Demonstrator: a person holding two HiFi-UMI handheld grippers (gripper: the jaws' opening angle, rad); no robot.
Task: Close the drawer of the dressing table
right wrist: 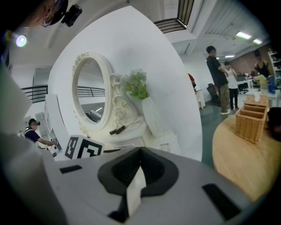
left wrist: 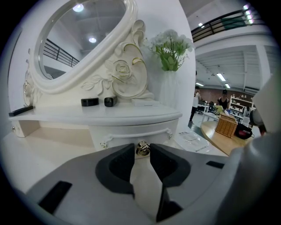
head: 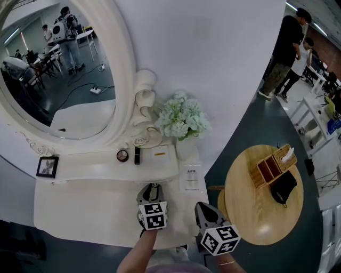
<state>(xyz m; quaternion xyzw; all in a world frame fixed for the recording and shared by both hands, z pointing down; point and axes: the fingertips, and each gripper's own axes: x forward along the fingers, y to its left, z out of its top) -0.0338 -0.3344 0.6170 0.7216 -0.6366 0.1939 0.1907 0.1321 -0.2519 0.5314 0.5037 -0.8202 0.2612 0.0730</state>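
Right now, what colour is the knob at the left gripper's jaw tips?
The knob is brassy gold; the left gripper view shows it best.

Head view overhead; gripper views low, close, facing dressing table point(head: 80, 208).

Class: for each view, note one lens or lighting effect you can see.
Head view: the fisheye bends the edge of the white wall into a curve. Left gripper view: ceiling lights glare in the mirror; the brass knob between the left gripper's tips is sharp. Right gripper view: black corners; a light flares at top left.
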